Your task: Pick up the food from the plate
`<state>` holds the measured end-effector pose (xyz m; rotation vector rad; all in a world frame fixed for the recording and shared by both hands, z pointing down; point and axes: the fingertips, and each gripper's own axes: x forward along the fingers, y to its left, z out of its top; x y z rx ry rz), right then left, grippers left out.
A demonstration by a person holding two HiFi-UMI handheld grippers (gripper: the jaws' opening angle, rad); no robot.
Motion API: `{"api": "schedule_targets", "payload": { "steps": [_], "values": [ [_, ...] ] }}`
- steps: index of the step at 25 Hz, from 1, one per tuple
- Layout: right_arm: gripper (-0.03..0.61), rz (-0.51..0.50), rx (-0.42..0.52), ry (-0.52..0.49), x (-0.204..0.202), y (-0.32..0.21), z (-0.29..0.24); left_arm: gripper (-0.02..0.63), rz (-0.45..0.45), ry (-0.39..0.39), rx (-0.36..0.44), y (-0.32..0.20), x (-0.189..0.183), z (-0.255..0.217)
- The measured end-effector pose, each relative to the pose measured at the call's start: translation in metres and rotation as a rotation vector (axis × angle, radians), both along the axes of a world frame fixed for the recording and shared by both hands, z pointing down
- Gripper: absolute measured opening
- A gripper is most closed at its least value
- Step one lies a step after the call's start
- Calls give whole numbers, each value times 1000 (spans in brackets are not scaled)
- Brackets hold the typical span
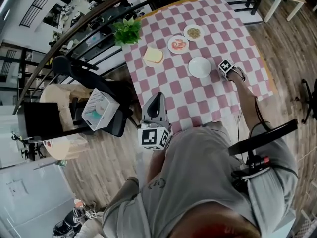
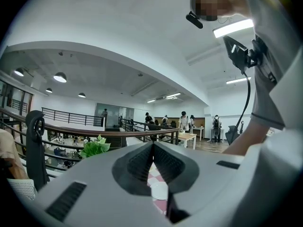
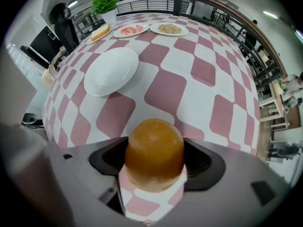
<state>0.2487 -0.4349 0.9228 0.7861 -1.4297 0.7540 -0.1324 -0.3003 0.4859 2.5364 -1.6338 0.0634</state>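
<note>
While right claw (image 3: pixel 154 163) pinches bun (image 3: pixel 154 143) lifted clear of plate (image 3: pixel 111 71) ahead-left, left claw (image 2: pixel 152 149) hangs pressed together, likely unneeded.

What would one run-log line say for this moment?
right gripper: shut on bun | left gripper: shut, empty | white plate: bare

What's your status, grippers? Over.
Right gripper shut on bread roll, over the tablecloth. Left gripper shut, empty. White plate bare. Nothing blocking.

Gripped bun (image 3: pixel 154 150) sides behind fingers (image 3: pixel 204 163)
</note>
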Motion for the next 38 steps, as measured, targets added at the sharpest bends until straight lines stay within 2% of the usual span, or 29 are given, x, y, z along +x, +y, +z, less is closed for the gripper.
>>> {"api": "schedule_targets", "payload": {
  "steps": [9,14,18,22,26,29,31,32,34,38],
  "values": [
    [347,-18,1,-1,-3,-5,5,9,16,3,12,-6,8,-2],
    [347,27,10,-7,-1,-1,-2,9,9,8,6,-8,7,-1],
    [347,27,73,-37,-3,-9,-19,9,24,25,14,-11,11,-2],
    [347,70,201,-85,-5,-14,-55,9,40,54,22,-14,11,0],
    [347,231,439,-276,-18,-9,-125,9,55,93,8,-19,8,10],
    [347,435,614,-434,-21,23,-171,9,94,113,-16,-24,11,26],
    [347,580,689,-492,-17,49,-186,9,131,127,-22,-32,17,36],
    [347,643,690,-500,-17,65,-184,9,150,133,-27,-35,19,42],
    [347,744,623,-483,-24,100,-162,9,189,132,-42,-40,20,59],
    [347,836,452,-441,-48,161,-120,9,289,54,-91,-52,26,97]
  ]
}}
